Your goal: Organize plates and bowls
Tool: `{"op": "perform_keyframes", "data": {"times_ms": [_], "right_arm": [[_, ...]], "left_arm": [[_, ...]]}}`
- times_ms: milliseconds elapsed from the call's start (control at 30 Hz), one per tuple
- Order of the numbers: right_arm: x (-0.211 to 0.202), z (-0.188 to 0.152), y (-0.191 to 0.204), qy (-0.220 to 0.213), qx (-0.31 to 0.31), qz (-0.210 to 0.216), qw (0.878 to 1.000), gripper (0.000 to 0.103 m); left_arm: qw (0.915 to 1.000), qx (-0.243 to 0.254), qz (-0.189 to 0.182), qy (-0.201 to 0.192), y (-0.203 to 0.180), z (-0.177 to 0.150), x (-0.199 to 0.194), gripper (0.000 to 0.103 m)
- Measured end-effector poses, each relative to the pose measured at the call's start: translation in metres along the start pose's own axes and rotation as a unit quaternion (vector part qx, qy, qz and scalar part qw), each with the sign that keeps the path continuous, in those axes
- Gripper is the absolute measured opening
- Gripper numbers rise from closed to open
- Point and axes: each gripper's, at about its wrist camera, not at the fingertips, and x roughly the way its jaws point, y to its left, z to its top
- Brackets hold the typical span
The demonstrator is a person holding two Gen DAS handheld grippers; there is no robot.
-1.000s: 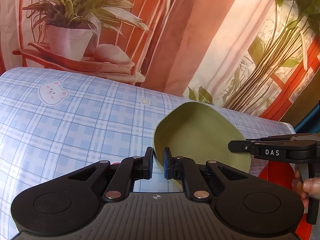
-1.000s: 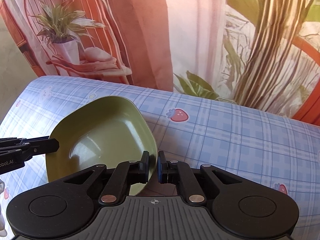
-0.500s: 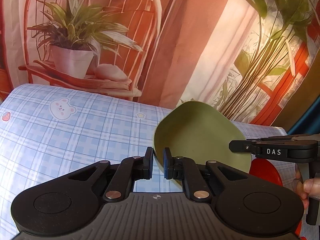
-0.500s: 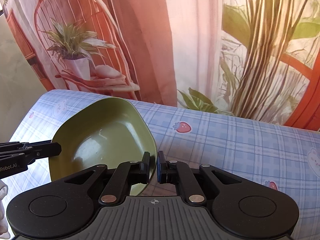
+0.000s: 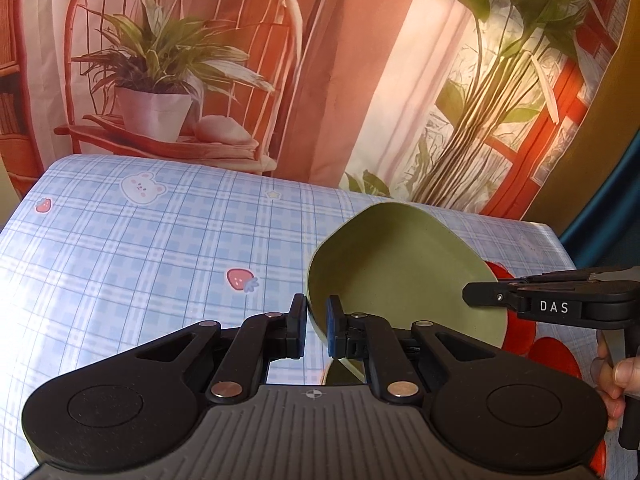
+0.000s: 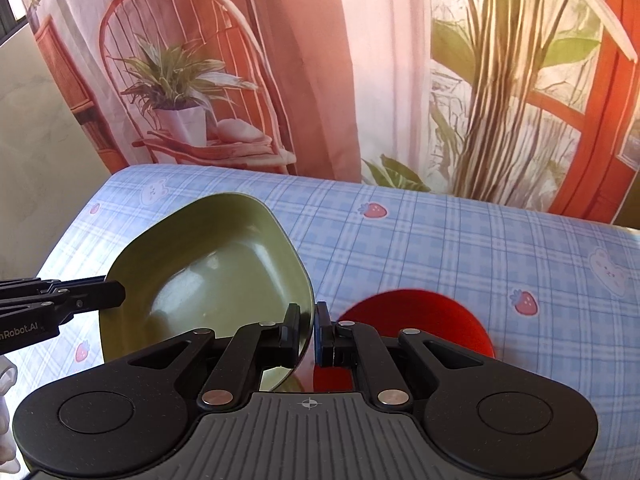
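A green bowl is held in the air between both grippers, above the checked tablecloth. My left gripper is shut on its left rim. My right gripper is shut on its right rim; the bowl fills the left of the right wrist view. A red plate lies on the cloth below and to the right of the bowl; it also shows in the left wrist view, partly hidden by the bowl and the right gripper's body.
The blue checked tablecloth with bear and strawberry prints covers the table. A printed backdrop of a chair, potted plant and window hangs behind the table's far edge.
Both grippers have lifted the green bowl higher and carried it. More of the tablecloth shows below, and the red plate has come into view under it.
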Motion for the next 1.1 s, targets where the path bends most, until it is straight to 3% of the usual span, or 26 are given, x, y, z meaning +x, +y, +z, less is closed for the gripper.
{"op": "perform_keyframes", "data": {"times_ms": [467, 1100], "right_arm": [[-0.037, -0.070, 0.017, 0.016, 0.016, -0.003, 1.000, 0.010], [-0.039, -0.093, 0.027, 0.039, 0.012, -0.025, 0.999, 0.012]], "left_arm": [[0.9997, 0.021, -0.005, 0.014, -0.007, -0.025, -0.010, 0.011], [0.9985, 0.054, 0.002, 0.007, -0.017, -0.031, -0.005, 0.011]]}}
